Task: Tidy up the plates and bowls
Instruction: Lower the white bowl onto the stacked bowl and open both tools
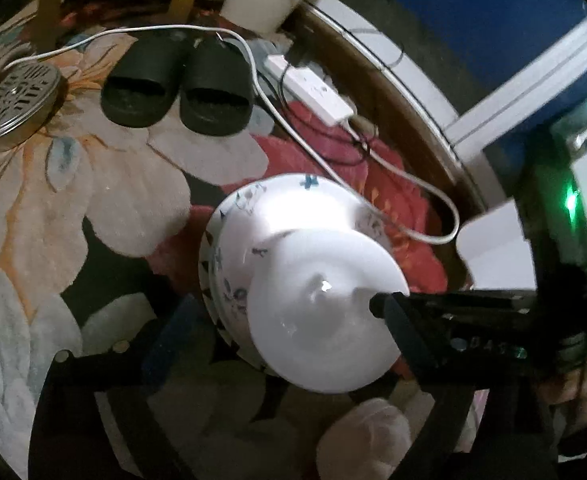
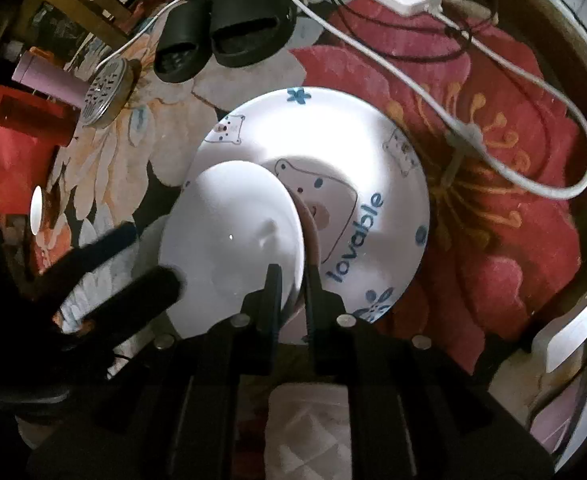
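- Flowered carpet [image 2: 513,240] on the floor carries the printed plate [image 2: 373,152].
- My right tool [image 2: 293,276] is clenched on the rim of the small white plate [image 2: 229,240], held tilted over the printed one.
- My left tool [image 2: 149,256] stands released beside it.
- Risk, I judge: with one narrow grip the plate may slip and chip.
- Slippers [image 2: 229,32] and a white cable [image 2: 413,76] lie near.

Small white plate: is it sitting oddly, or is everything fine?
It looks askew. The small white plate hangs tilted over the near edge of the printed plate, pinched at its rim by the right gripper, not stacked centred.
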### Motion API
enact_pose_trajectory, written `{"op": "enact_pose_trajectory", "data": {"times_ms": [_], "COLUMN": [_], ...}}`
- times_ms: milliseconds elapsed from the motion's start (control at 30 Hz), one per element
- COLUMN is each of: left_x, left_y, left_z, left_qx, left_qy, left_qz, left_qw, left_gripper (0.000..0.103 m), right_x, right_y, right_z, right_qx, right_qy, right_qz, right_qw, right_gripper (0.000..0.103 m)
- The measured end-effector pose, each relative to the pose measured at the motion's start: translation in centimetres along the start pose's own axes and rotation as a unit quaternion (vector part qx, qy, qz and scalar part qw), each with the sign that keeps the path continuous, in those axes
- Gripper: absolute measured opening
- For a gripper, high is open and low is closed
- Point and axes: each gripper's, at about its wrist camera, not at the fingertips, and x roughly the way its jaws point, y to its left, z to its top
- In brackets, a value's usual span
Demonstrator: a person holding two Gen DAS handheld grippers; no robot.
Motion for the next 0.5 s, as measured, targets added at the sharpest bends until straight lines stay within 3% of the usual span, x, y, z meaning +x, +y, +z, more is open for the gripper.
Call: {"op": "enact_pose_trajectory", "data": {"times_ms": [167,300,500], "left_x": [-0.9,-1.1,-1.5], "left_y": [2.2,3.9,5.2], "left_z": [0.3,-0.1,-0.8], "left_qx": [-0.020,-0.031,-0.033], "left_qy": [-0.019,-0.020,-0.018], "left_qz": [0.041,0.078,0.099], "left_qw": [0.9988,0.9963,0.9943], "left_gripper": [0.101,0.102,0.102], "right_x": [-0.4,-1.7,-2.0], "right_y": [-0.1,0.9,2.3], "right_z": [0.1,0.4,0.7], "right_qx": [-0.003,-0.028,-0.057], "right_qy": [-0.009,-0.042,-0.061], "right_qz": [-0.011,-0.051,-0.064], "right_qw": [1.000,0.997,0.994], "right_gripper": [0.012,0.012,0.015]}}
